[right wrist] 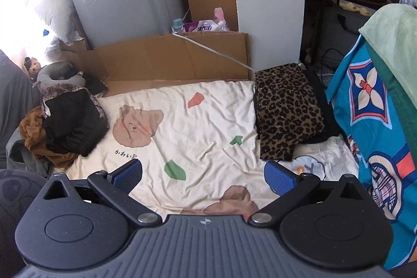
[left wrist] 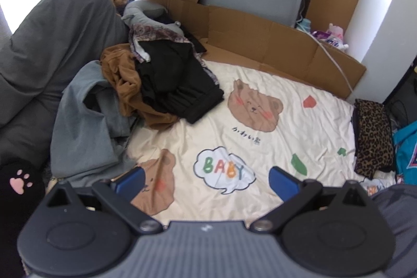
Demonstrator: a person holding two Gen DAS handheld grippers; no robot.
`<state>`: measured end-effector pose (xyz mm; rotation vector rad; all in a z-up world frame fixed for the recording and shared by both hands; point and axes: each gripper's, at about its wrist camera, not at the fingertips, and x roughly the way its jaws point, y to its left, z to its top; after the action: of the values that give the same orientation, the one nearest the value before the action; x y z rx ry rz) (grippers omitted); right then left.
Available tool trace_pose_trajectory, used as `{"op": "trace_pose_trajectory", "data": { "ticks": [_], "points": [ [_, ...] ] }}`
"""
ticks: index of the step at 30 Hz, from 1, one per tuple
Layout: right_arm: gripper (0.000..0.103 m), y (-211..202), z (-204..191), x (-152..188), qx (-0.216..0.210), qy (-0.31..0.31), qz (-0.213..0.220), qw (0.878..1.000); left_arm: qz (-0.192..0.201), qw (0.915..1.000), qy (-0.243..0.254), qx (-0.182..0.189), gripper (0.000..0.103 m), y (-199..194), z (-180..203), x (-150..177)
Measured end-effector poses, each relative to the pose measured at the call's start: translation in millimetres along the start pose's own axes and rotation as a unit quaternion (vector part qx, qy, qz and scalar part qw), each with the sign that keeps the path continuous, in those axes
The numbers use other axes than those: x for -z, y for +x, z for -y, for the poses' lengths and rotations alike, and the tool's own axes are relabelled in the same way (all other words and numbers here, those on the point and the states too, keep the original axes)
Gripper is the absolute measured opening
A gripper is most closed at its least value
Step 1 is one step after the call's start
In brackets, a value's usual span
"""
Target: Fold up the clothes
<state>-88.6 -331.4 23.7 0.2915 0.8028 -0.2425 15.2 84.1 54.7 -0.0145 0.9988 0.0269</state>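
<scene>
A heap of unfolded clothes lies at the left of the cream bear-print sheet (left wrist: 260, 155) (right wrist: 208, 121): a black garment (left wrist: 177, 85) (right wrist: 75, 121) on top, a brown one (left wrist: 125, 85) (right wrist: 39, 142) under it, a grey-blue one (left wrist: 86, 127) nearest. A folded leopard-print garment (left wrist: 372, 137) (right wrist: 286, 108) rests at the sheet's right edge over something black. My left gripper (left wrist: 206, 180) hovers open above the sheet by the "BABY" print, holding nothing. My right gripper (right wrist: 203, 175) also stands open and empty over the sheet, just short of the leopard-print piece.
A flattened cardboard sheet (left wrist: 273, 43) (right wrist: 169, 59) lines the far side with a white cable (right wrist: 216, 51) across it. A grey pillow (left wrist: 52, 43) stands at left, a grey neck pillow (left wrist: 146, 12) (right wrist: 57, 72) behind the heap. A teal patterned blanket (right wrist: 372, 134) rises at right.
</scene>
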Motion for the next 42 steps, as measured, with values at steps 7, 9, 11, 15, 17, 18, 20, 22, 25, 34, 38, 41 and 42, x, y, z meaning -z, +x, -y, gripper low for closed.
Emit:
{"op": "trace_pose_trajectory", "data": {
  "ticks": [7,9,11,15,17,18,20,22,25,34,38,41,42],
  "points": [
    [0.103,-3.1,-2.9,-0.5,-0.020,-0.004,-0.004,1.000,-0.001,0.9996,0.010,-0.027,0.102,-18.7,-6.1,-3.5],
    [0.102,-4.6,-3.1,0.1,-0.024,-0.009,-0.004,1.000,0.002,0.9996,0.004,-0.029,0.102,-24.1,-8.0,-4.4],
    [0.103,-5.2,-2.6,-0.2,-0.022,-0.012,-0.006,1.000,0.006,0.9995,-0.004,-0.031,0.102,-29.2,-10.1,-6.2],
    [0.103,-1.9,2.1,-4.0,-0.035,0.011,-0.015,0.999,0.015,0.9987,-0.015,-0.046,0.102,-37.0,-12.6,-13.8],
    [0.102,2.0,1.1,-4.5,-0.034,0.011,-0.020,0.999,0.023,0.9985,-0.010,-0.049,0.102,-40.1,-10.2,-18.5],
    [0.102,4.2,-0.2,-4.2,-0.029,0.007,-0.022,0.999,0.026,0.9987,-0.007,-0.043,0.102,-40.4,-9.8,-20.3],
    [0.102,8.3,-2.1,-2.9,-0.018,-0.001,-0.026,0.999,0.029,0.9989,-0.003,-0.036,0.102,-38.6,-8.6,-23.1],
    [0.102,9.2,-3.4,-1.4,-0.016,-0.006,-0.021,1.000,0.027,0.9991,0.000,-0.033,0.102,-32.7,-7.8,-25.0],
    [0.102,4.9,-2.4,-1.4,-0.024,-0.011,0.000,1.000,0.022,0.9994,0.002,-0.025,0.102,-19.9,-10.0,-27.5],
    [0.102,5.3,6.7,-2.2,-0.050,0.016,0.002,0.999,0.002,0.9999,-0.004,-0.017,0.102,18.0,-20.8,-34.5],
    [0.102,6.0,7.5,-3.8,-0.049,0.020,0.010,0.999,-0.004,0.9999,0.000,-0.014,0.101,34.7,-24.0,-44.6],
    [0.102,11.4,4.8,-5.6,-0.030,0.013,0.007,0.999,-0.003,0.9999,0.002,-0.012,0.100,46.4,-23.9,-52.5],
    [0.102,13.0,3.1,-6.7,-0.027,0.011,0.005,1.000,-0.004,0.9999,0.002,-0.010,0.100,50.7,-23.7,-55.6]
  ]
}}
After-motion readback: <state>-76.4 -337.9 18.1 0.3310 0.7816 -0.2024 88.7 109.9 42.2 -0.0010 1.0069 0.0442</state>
